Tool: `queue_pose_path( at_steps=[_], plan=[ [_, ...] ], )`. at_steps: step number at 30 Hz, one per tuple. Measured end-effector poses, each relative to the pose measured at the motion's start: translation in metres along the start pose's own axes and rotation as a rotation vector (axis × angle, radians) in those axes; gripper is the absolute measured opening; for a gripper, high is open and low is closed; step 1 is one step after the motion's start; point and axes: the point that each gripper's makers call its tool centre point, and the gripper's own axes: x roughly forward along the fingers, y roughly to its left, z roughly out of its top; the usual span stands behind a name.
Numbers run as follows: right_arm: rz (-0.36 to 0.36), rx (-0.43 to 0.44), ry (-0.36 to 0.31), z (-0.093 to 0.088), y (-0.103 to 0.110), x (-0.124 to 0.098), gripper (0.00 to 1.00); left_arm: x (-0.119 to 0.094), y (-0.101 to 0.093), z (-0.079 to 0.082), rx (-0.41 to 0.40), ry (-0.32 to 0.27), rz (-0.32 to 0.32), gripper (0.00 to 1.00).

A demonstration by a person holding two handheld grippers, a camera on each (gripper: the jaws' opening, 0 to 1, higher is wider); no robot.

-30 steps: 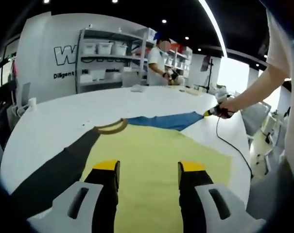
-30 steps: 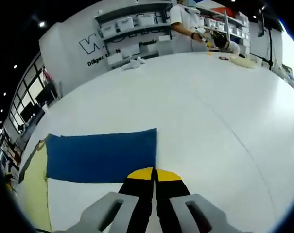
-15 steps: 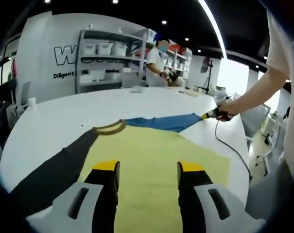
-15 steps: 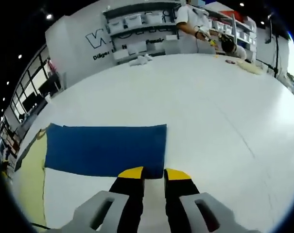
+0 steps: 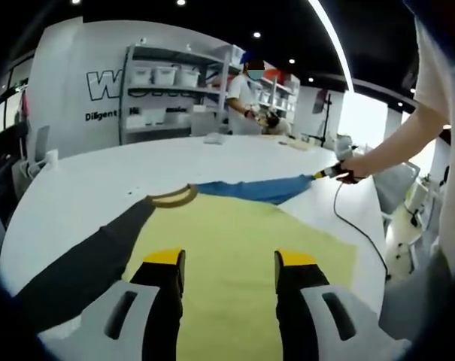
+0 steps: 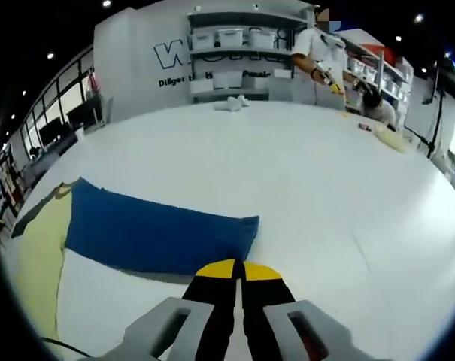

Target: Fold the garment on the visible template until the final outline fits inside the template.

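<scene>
Our right gripper (image 6: 239, 265), jaws parted a moment ago, now pinches the blue fabric sleeve (image 6: 159, 235); fold can begin. Left gripper (image 5: 231, 259) stays spread above the yellow garment body (image 5: 242, 229).

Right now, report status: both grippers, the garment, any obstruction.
Left gripper open over the yellow body. Right gripper shut on the blue sleeve cuff. Garment flat on the white table; nothing in the way.

Background of the workshop

A white worktop (image 6: 325, 188) is seen before a metal shelf (image 5: 163, 94) loaded with white bins (image 5: 162, 74). A person in a white shirt (image 6: 317, 47) is seen standing at the far edge, near a white cloth (image 6: 232, 105).
</scene>
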Motion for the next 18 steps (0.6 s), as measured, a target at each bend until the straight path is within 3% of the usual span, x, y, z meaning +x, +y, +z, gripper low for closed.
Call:
queue_pose_path(
  at_steps=[10,18],
  plan=[
    [0.049,-0.14,-0.182,0.081,0.035,-0.023,0.0,-0.005,-0.001,0.002,-0.008,-0.025,0.004,0.5],
    [0.145,-0.235,-0.281,0.136,0.103,-0.036,0.0,-0.018,0.005,0.0,-0.022,-0.036,0.024,0.56]
  ],
)
